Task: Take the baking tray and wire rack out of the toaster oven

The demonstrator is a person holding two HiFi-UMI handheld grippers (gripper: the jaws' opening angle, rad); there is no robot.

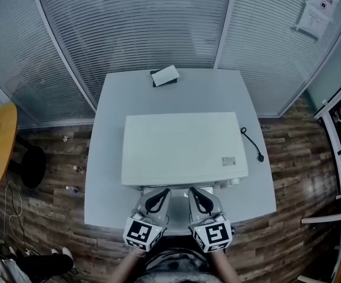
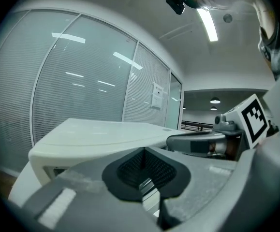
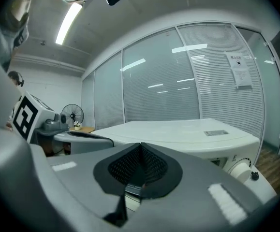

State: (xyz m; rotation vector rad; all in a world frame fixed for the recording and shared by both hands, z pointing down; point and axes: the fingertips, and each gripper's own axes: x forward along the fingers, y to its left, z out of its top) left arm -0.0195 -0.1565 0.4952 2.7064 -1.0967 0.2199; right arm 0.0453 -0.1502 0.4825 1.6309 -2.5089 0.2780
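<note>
The left claw [image 1: 160,193] and right claw [image 1: 197,193] are held pinched shut, empty, at the oven [image 1: 182,146] front on the counter [image 1: 108,99]. The tray and rack, unseen, are presumed inside. The door could be knocked, not gripped, by shut claws.

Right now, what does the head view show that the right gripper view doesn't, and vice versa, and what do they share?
Head view only: the grey table, a small black-and-white item at its far edge, and the black cord right of the toaster oven. Right gripper view only: the ceiling light, the oven's front panel with its dial, and the jaws of the right gripper shut on nothing. Both: the oven's white top and its label, the left gripper, and the notice on the glass wall.
</note>
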